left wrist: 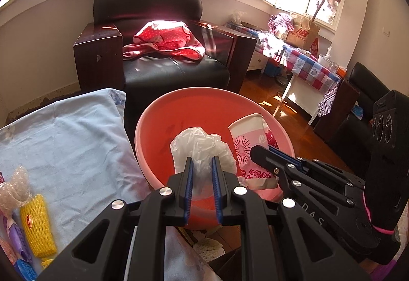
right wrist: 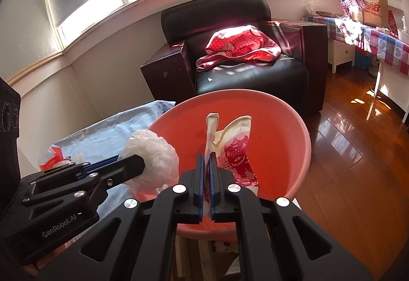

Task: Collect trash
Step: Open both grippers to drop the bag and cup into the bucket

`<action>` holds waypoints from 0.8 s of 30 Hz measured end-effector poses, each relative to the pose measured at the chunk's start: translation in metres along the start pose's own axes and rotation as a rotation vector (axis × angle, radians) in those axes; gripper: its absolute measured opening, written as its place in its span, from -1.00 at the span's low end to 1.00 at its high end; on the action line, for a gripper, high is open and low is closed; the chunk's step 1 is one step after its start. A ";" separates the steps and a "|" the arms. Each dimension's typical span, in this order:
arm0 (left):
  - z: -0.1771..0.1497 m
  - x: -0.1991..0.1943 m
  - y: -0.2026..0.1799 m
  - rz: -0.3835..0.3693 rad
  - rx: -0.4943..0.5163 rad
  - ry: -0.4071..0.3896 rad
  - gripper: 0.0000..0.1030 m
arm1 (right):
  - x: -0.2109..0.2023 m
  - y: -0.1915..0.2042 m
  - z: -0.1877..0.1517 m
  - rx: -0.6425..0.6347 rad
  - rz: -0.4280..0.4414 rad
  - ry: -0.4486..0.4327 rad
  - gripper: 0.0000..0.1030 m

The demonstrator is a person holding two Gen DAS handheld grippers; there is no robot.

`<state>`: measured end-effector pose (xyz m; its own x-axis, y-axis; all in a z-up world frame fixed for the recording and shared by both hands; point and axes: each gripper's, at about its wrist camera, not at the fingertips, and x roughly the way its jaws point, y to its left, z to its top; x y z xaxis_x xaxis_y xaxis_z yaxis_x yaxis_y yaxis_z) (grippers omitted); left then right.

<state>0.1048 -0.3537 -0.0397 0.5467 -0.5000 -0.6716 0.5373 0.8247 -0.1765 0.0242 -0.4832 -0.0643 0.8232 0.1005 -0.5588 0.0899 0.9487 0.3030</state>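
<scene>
A round red plastic basin (left wrist: 163, 127) (right wrist: 294, 153) sits in front of me, beside a table under a light blue cloth (left wrist: 71, 142). My left gripper (left wrist: 202, 163) is shut on a crumpled clear plastic bag (left wrist: 202, 145) (right wrist: 153, 158) and holds it over the basin's near side. My right gripper (right wrist: 206, 155) (left wrist: 258, 150) is shut on a flattened white paper cup with red print (right wrist: 235, 150) (left wrist: 249, 145), held inside the basin. Both grippers point down into the basin, side by side.
On the blue cloth lie a yellow foam net (left wrist: 37, 227), a clear wrapper (left wrist: 15, 186), a purple packet (left wrist: 18, 237) and a red-and-white wrapper (right wrist: 52, 158). A black armchair (left wrist: 163, 68) with a red dotted cloth (left wrist: 166, 38) stands behind the basin. Wooden floor (right wrist: 358, 165) lies to the right.
</scene>
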 end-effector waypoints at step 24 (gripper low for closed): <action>-0.001 -0.030 0.002 -0.041 -0.002 -0.059 -0.10 | 0.002 -0.008 -0.003 0.060 -0.030 0.023 -0.52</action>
<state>0.0887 -0.3371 -0.0203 0.5613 -0.5481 -0.6201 0.5590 0.8036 -0.2043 0.0235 -0.4899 -0.0703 0.8065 0.0797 -0.5858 0.1482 0.9320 0.3308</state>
